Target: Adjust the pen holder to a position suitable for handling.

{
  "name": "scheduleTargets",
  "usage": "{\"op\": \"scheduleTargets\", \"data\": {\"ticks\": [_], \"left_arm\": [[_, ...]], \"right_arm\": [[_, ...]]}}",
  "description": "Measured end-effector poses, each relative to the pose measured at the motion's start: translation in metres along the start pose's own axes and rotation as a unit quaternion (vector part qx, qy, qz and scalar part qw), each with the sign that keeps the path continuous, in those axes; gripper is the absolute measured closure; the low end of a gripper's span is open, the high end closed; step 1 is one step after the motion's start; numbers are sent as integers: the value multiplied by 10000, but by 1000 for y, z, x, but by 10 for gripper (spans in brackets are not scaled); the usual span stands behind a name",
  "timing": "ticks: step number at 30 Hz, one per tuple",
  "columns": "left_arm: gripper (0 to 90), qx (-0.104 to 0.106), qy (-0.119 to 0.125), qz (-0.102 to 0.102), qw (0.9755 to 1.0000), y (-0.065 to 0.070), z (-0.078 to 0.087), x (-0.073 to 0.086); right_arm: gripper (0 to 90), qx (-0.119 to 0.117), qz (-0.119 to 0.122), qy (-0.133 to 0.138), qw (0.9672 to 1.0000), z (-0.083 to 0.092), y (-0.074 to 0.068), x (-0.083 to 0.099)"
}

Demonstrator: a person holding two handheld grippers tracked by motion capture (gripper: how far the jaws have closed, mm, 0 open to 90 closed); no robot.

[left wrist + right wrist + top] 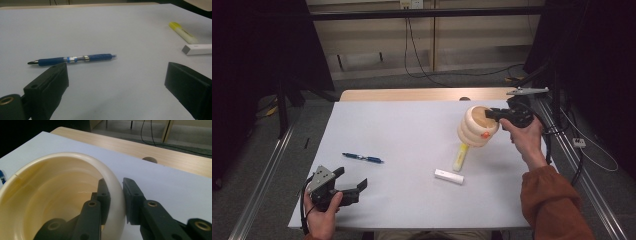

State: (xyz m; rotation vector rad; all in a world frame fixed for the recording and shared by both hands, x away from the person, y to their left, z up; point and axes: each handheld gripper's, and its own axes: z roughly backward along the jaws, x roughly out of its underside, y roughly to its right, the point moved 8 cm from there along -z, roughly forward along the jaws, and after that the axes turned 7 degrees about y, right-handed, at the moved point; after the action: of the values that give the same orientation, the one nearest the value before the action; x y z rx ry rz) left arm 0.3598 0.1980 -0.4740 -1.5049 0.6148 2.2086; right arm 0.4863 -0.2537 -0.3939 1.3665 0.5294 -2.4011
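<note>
The right gripper (pixel 493 114) is clamped on the rim of the cream ribbed cup (pixel 477 126), one jaw inside and one outside the wall, as the right gripper view shows, and holds it tilted above the yellow highlighter (pixel 460 156). The white eraser (pixel 449 176) lies just beside the highlighter, on the person's side. The blue pen (pixel 362 158) lies well to the left of the cup, approx. across the table. The left gripper (pixel 351 184) is much nearer to the pen, w/ jaws wide apart and nothing between them. In the left gripper view the pen (pixel 72 59) lies just ahead of the jaws, its long axis crosswise to them, tip to the left. I judge the pen is probably next for the left gripper, i.e. it already sits well for a grip across the barrel.
</note>
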Motion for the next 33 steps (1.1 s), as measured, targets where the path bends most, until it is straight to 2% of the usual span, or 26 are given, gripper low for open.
{"op": "scheduleTargets", "data": {"ticks": [3, 10, 15, 18, 26, 33], "left_arm": [[52, -2, 2, 11, 10000, 0, 0, 0], [52, 1, 3, 2, 10000, 1, 0, 0], [52, 33, -22, -43, 10000, 3, -1, 1], [52, 40, -28, -71, 10000, 3, -2, 0], [52, 75, -26, -86, 9999, 4, -2, 0], [52, 85, -12, -81, 9999, 4, -2, 0]], "right_arm": [[763, -71, 89, -50, 9999, -6, -11, -1], [764, -250, 194, 34, 9995, -18, -35, -11], [764, -335, 219, 94, 9992, -35, -51, -17], [764, -427, 227, 23, 9988, -46, -60, -17], [764, -513, 279, -80, 9983, -70, -82, -14], [764, -368, 328, -167, 9986, -86, -92, -9]]}}
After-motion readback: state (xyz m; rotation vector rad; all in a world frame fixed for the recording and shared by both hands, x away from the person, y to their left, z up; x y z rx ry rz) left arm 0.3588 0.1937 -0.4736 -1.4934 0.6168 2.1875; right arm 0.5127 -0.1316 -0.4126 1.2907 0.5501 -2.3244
